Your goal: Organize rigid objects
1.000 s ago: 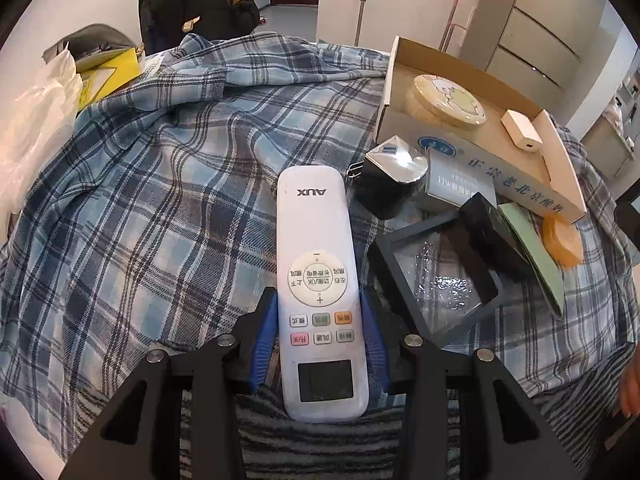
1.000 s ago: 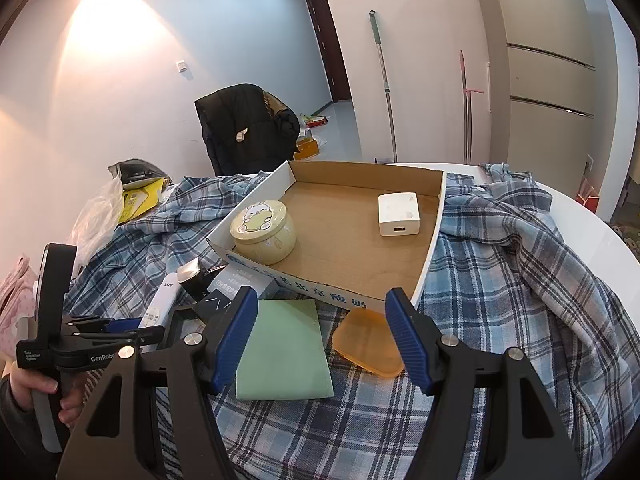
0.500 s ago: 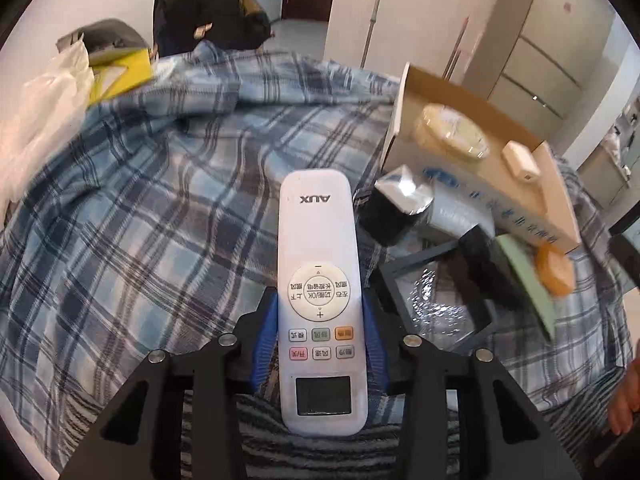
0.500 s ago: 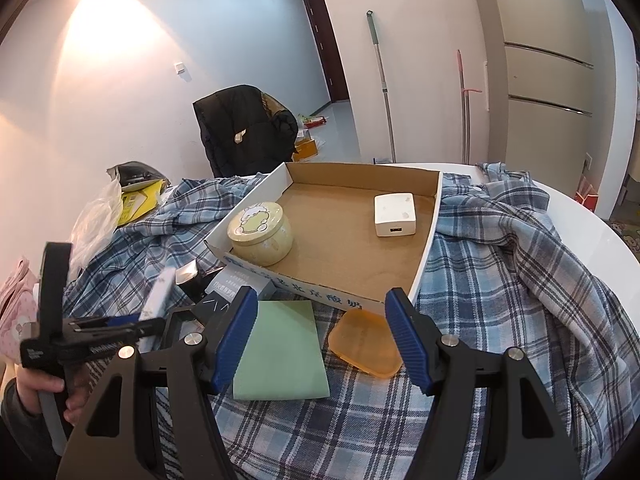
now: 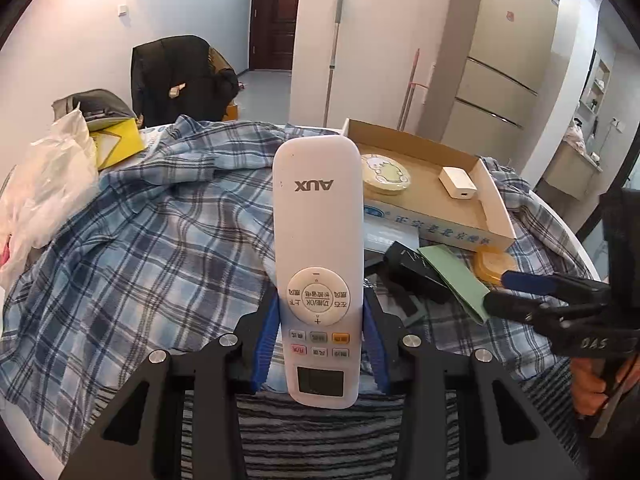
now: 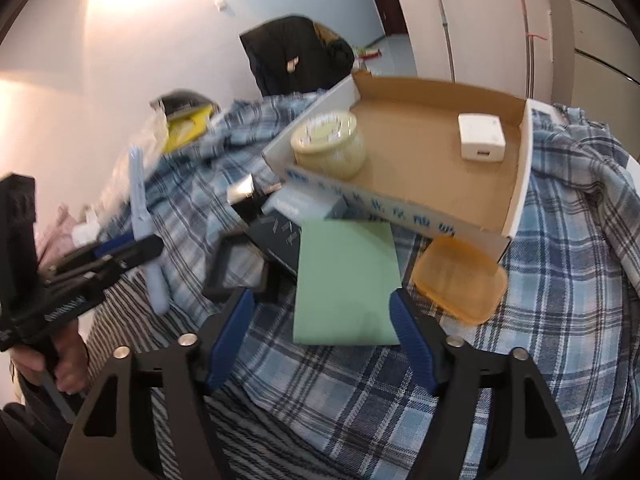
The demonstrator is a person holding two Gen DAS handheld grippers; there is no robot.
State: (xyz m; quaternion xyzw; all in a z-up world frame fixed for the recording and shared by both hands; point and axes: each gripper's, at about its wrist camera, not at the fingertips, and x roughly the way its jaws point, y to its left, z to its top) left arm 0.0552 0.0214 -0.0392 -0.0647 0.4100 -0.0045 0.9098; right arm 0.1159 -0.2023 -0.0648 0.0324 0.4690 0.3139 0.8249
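My left gripper (image 5: 318, 344) is shut on a white AUX remote control (image 5: 318, 240) and holds it tilted up, above the plaid cloth; the remote also shows edge-on in the right wrist view (image 6: 142, 224). My right gripper (image 6: 320, 340) is open and empty, its fingers on either side of the near end of a green card (image 6: 344, 280). An orange lidded container (image 6: 460, 276) lies just right of it. A cardboard box (image 6: 520, 184) behind holds a round cream tin (image 6: 328, 144) and a white adapter (image 6: 480, 136).
Black boxes (image 6: 276, 236) and an empty black frame (image 6: 236, 268) lie left of the green card. A plaid shirt (image 5: 140, 240) covers the table. A plastic bag (image 5: 48, 184) and a yellow item (image 5: 116, 144) sit at the far left.
My left gripper has lifted the remote off the cloth and tilted it upward. My right gripper has moved forward and down over the green card.
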